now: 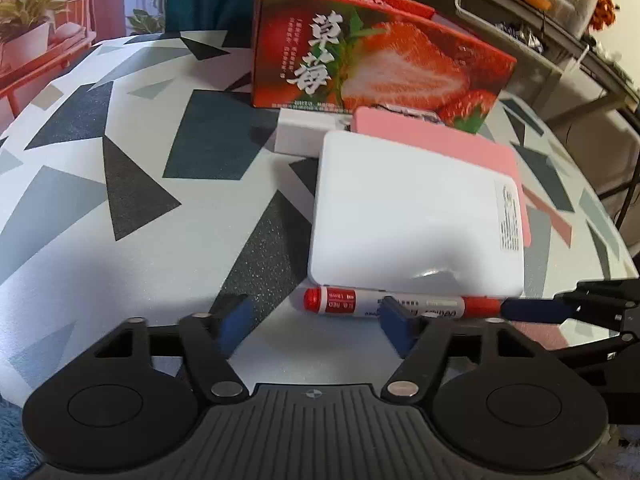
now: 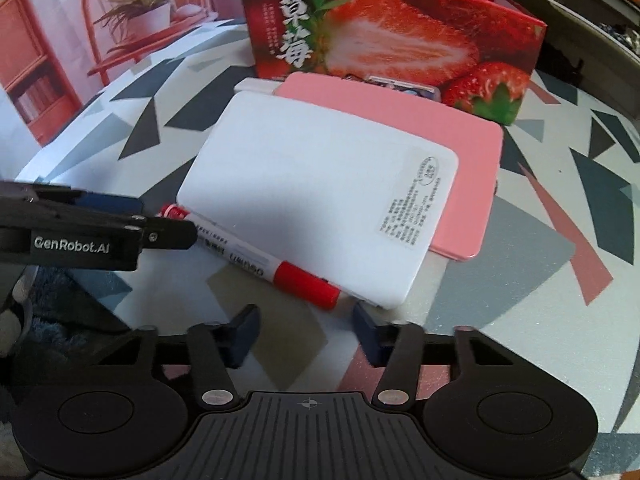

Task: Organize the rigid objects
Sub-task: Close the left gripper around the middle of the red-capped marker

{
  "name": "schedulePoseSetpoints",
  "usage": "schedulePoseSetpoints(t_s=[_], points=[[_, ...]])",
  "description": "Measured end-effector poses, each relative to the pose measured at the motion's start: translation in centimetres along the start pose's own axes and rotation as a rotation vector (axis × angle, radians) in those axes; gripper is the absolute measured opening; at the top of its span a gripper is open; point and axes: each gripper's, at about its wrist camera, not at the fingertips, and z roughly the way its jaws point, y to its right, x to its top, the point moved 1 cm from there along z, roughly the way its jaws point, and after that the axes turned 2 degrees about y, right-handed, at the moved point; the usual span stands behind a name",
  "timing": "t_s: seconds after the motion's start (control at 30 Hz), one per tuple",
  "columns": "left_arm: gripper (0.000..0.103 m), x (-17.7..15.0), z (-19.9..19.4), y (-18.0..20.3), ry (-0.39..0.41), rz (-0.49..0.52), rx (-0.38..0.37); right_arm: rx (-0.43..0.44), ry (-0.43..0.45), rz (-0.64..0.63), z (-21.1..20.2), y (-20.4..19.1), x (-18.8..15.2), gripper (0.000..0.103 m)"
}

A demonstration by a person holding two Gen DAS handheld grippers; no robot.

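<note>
Left gripper (image 1: 314,326): nearest the viewer, fingers partly apart, holding nothing; one blue finger sits in front of the marker's middle, the other rests over bare counter (image 1: 120,272).
Right gripper (image 2: 306,336): fingers partly apart and empty, just short of the marker's red end.
Marker (image 1: 400,305): red-capped, lying flat against the near edge of the white box.
White box (image 1: 412,216): flat, overlapping a pink box (image 1: 480,152).
Strawberry carton (image 1: 360,64): upright at the back, with a small white block (image 1: 304,136) at its foot.
Progress: judged early; items lie loose, nothing is gripped, and sorting remains.
</note>
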Motion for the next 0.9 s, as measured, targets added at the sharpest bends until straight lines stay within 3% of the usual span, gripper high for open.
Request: schedulePoseSetpoints(t_s=[0.13, 0.27, 0.9], points=[[0.051, 0.06, 0.08, -0.53, 0.020, -0.040, -0.051, -0.001, 0.011, 0.019, -0.07, 0.29, 0.10, 0.034], [0.049, -0.01, 0.33, 0.01, 0.022, -0.010, -0.073, 0.004, 0.017, 0.023, 0.05, 0.26, 0.12, 0.028], [0.056, -0.04, 0.44, -0.14, 0.054, -0.017, -0.054, 0.011, 0.059, 0.044, 0.12, 0.41, -0.13, 0.026]])
